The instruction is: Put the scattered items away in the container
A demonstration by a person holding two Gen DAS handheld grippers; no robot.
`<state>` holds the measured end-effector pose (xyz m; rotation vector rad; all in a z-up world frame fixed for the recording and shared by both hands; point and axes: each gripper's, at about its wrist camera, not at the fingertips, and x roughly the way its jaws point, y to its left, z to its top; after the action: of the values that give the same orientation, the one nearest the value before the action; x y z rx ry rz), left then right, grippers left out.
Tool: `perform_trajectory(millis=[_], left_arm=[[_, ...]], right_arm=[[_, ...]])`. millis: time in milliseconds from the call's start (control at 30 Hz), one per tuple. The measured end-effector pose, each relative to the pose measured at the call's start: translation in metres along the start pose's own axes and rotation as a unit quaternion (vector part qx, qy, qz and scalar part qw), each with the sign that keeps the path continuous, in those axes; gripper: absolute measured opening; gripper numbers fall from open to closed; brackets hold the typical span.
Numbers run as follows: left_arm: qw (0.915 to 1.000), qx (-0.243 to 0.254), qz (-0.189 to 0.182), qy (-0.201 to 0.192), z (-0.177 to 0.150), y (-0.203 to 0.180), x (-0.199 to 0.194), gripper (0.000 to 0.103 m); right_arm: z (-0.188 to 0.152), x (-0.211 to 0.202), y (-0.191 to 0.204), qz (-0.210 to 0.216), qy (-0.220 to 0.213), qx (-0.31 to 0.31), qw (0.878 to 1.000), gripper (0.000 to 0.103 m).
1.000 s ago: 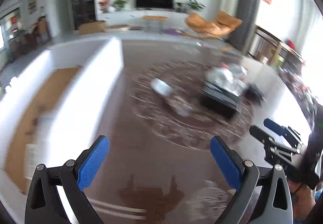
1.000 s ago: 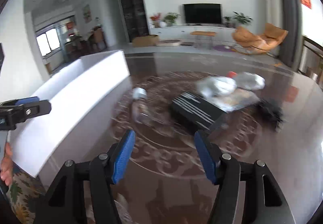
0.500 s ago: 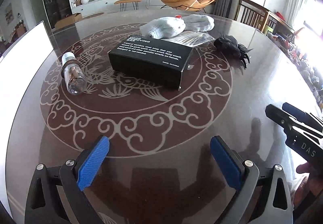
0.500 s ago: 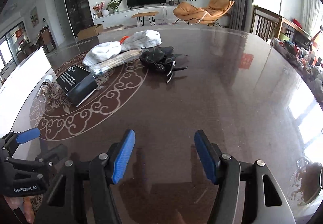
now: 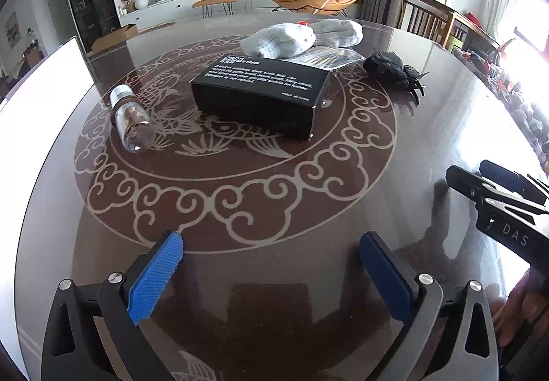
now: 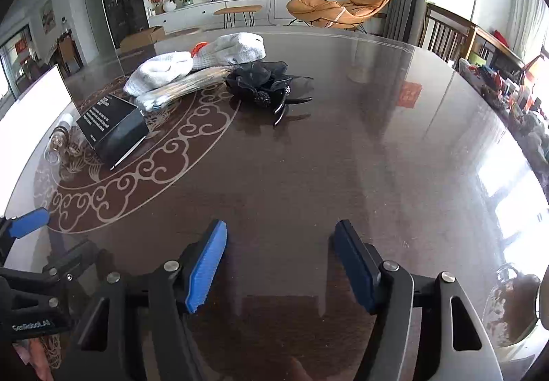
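Both tools are up over the near edge of the round dark desk (image 5: pixel 446 127) right now, and neither is holding anything. My left hand-held gripper (image 5: pixel 271 274) has its blue pads (image 5: pixel 156 278) spread wide, bare glossy desktop showing between them. My right hand-held gripper (image 6: pixel 279 264) is spread as well, nothing between its pads (image 6: pixel 206 266), just the reflective surface below.

The scattered items sit ahead in a loose cluster on the pale scrollwork ring inlaid in the desk. From the left wrist view, a small clear bottle (image 5: pixel 132 120) lies on its side, silver cap pointing away, brown contents inside. Just right of it is a black box (image 5: pixel 259 92) with white lettering on top, lying flat. Behind the box, two rolled white cloths (image 5: pixel 302 36) rest side by side, with a clear plastic packet (image 5: pixel 324 58) wedged against them and touching the box's far corner. Off to the right, apart from the box, sits a black frilly hair clip (image 5: pixel 393 70) with curved prongs.

The right wrist view shows that clip (image 6: pixel 266 82) nearest my line, well ahead of the pads. On the far left stands a tall white panel (image 5: pixel 37 85); I cannot tell whether that is the container's wall.
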<state>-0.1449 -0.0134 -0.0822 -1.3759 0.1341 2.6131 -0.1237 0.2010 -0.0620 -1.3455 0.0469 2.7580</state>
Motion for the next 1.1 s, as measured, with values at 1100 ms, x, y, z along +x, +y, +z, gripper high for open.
perform_trajectory(millis=[1100], left_arm=[[0.9999, -0.01, 0.006, -0.004, 0.001, 0.01, 0.003, 0.103]], right_arm=[[0.091, 0.051, 0.066, 0.134, 0.056, -0.11, 0.983, 0.069]])
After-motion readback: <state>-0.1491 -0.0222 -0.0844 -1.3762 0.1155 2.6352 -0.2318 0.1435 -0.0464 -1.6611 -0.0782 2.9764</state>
